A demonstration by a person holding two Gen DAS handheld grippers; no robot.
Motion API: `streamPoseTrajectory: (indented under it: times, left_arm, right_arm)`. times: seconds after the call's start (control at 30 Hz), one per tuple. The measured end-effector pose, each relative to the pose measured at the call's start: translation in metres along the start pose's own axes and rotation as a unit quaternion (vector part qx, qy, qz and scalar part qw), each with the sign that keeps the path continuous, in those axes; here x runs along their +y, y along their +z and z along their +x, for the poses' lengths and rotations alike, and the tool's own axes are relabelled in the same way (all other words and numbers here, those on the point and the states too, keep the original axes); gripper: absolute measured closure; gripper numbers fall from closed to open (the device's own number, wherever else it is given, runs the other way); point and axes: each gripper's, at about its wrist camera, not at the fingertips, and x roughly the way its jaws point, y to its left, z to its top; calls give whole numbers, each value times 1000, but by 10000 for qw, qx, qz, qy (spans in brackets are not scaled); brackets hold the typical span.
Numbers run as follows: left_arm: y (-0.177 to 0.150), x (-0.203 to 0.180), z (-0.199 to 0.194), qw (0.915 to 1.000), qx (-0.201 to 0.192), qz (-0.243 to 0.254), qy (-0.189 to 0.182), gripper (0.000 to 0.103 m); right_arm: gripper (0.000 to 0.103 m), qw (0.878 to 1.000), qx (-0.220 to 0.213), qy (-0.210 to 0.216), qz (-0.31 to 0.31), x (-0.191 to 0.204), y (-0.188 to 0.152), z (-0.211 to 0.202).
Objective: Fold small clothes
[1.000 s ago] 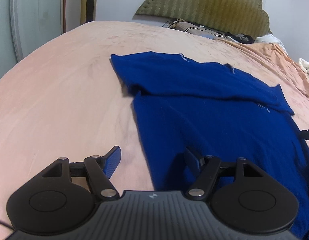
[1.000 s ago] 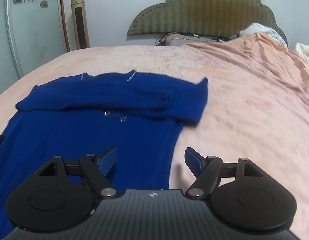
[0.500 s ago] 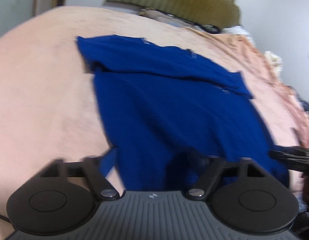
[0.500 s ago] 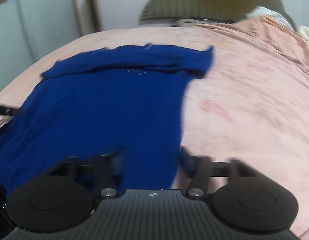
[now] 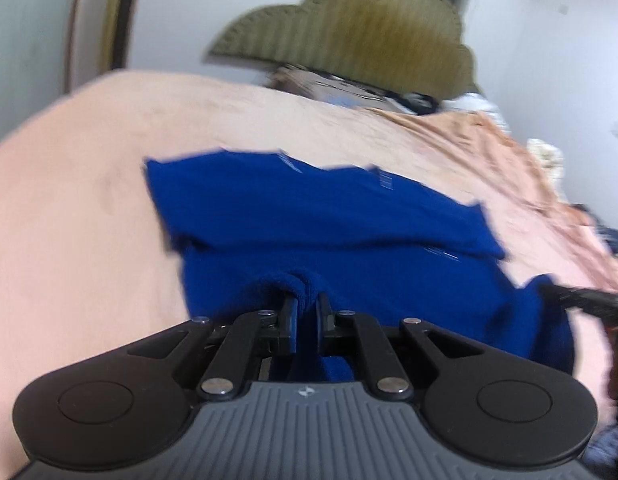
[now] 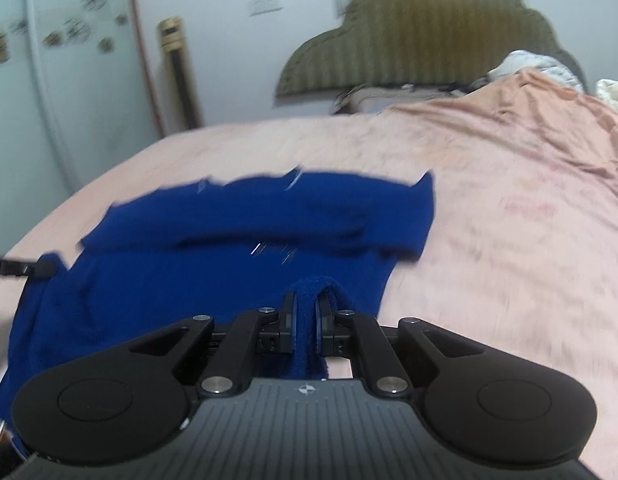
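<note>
We have the dark blue knit garment lying flat on the peach bedspread, mid-bed, with its far part already folded back on itself as a band across the top. The olive padded headboard sits far behind it.

The left gripper has just been closing and now pinches the near hem on the garment's left side, with a small hump of blue cloth bunched between the jaws. The right gripper has also just been closing and clamps the near hem on the right side, a ridge of fabric standing up between its fingers. Both fingers are narrow and holding cloth.

Our read: this is the start of the near-to-far fold. To do it well:
- Lift both corners together, so the hem stays taut and level.
- Carry it far-ward low over the body; avoid dragging the bottom layer.
- Land the hem on the edge of the folded band, corners square.
- Release only once the cloth lies flat.

Risk: the bite looks shallow and the views are blurred, so a knit edge could slip out.
</note>
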Motion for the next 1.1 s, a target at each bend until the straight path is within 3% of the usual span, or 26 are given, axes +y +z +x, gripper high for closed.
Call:
streamPoseTrajectory:
  times: [0.13,0.17,0.2,0.23,0.3,0.37,0.4,0.5,0.6,0.67,0.73,0.77,0.83,0.87,0.97,1.0,1.07,1.1]
  left_arm:
    - [14,11,30,9995,68,-102,303,94]
    - [15,13,34,9994,113,-142,306,92]
    - [14,15,36,9992,182,-223,289,92]
    - [13,18,37,9988,247,-300,304,88]
    - [8,21,32,9979,342,-399,384,74]
    - [0,24,24,9974,339,-433,461,29]
    - [-6,25,16,9971,283,-460,538,22]
    - [-22,28,-7,9977,244,-409,474,21]
    - [-38,34,-25,9967,510,-626,74,21]
    - [-47,39,-30,9933,708,-891,-202,21]
    - [-57,44,-33,9870,884,-1226,-553,21]
    - [-60,46,-35,9849,881,-1325,-681,21]
    - [-66,46,-37,9822,879,-1411,-872,21]
    - [-68,46,-37,9809,887,-1450,-949,20]
    - [-71,38,-38,9792,927,-1394,-1149,18]
    - [-72,35,-38,9776,982,-1373,-1254,18]
    - [-76,29,-36,9743,1057,-1329,-1482,18]
    - [-79,25,-35,9733,1079,-1277,-1574,18]
  right_arm:
    - [91,9993,-42,-310,194,-11,16,30]
    - [83,9990,-10,-333,283,-15,17,37]
    - [82,9984,49,-415,368,-18,17,43]
    - [72,9979,124,-489,416,-22,14,47]
    - [53,9963,181,-661,515,-24,7,46]
    - [52,9965,196,-607,535,-26,-3,34]
    - [52,9967,234,-581,507,-27,-8,29]
    - [52,9976,311,-557,270,-21,-26,4]
    - [52,9979,386,-419,-314,-3,-44,-19]
    - [52,9984,437,-279,-232,5,-51,-29]
    - [47,9986,513,61,53,14,-56,-34]
    - [37,9983,539,172,111,20,-58,-35]
    - [24,9985,532,31,-101,38,-65,-35]
    - [22,9978,509,-194,-366,48,-68,-33]
    - [27,9917,507,-762,-904,62,-77,-27]
    - [31,9936,583,-664,-704,56,-78,-27]
    - [59,9973,710,-210,25,38,-76,-27]
    - [60,9970,701,-71,314,31,-75,-28]
